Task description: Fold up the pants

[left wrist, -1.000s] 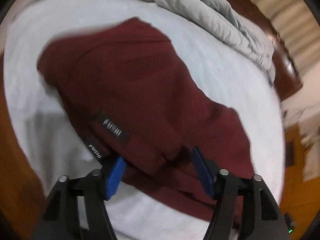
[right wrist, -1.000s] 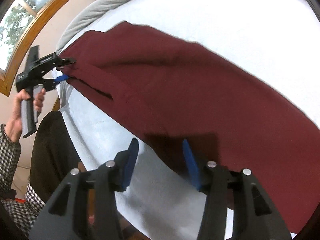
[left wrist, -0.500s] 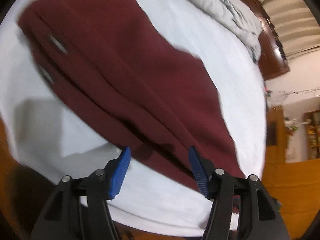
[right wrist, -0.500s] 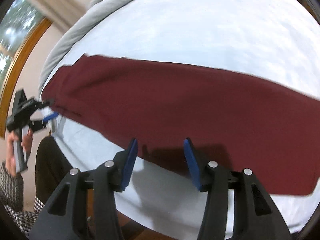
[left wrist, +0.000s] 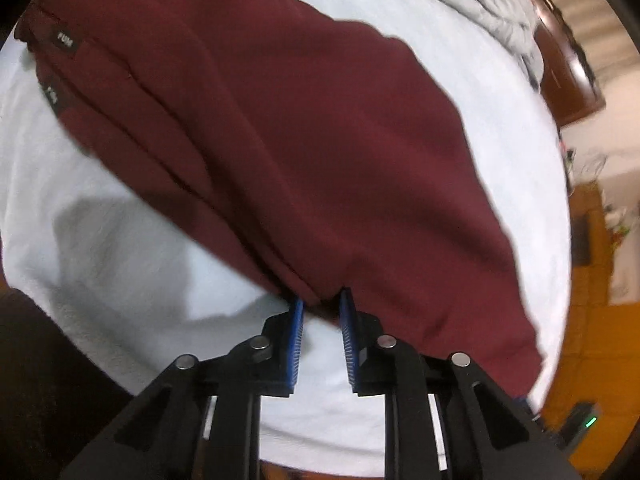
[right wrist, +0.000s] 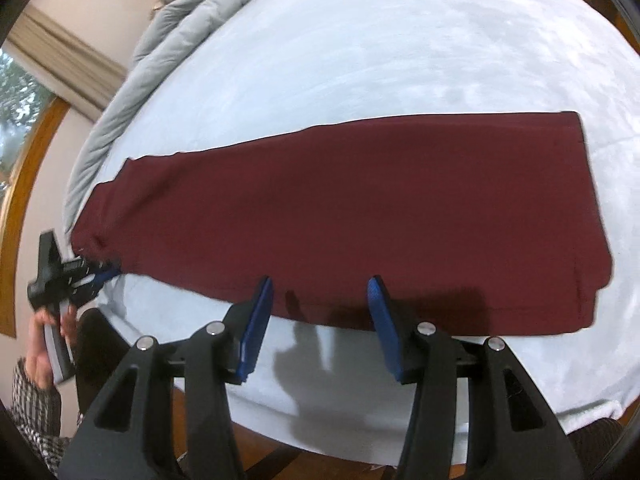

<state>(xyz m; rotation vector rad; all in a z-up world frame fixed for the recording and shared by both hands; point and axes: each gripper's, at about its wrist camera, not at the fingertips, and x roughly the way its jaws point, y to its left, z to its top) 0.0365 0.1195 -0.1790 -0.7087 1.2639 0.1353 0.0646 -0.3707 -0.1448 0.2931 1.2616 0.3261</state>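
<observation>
Dark red pants (right wrist: 360,208) lie flat on the white bed sheet (right wrist: 400,48), folded lengthwise, legs stacked. In the left wrist view the pants (left wrist: 300,140) fill the middle, with two small black labels at the far left end. My left gripper (left wrist: 321,306) has its blue pads closed narrowly on the near hem edge of the pants. It also shows in the right wrist view (right wrist: 80,276) at the pants' left end. My right gripper (right wrist: 320,300) is open and empty just above the pants' near edge.
A grey duvet (right wrist: 160,40) is bunched along the far side of the bed. A dark wooden headboard (left wrist: 568,60) stands at the far right. The bed's near edge (right wrist: 360,432) runs just below my right gripper. A window with a wooden frame (right wrist: 16,160) is at left.
My left gripper has closed from wide open onto the pants' near edge. The right gripper has drawn back, so the whole length of the pants shows, and stays open.
</observation>
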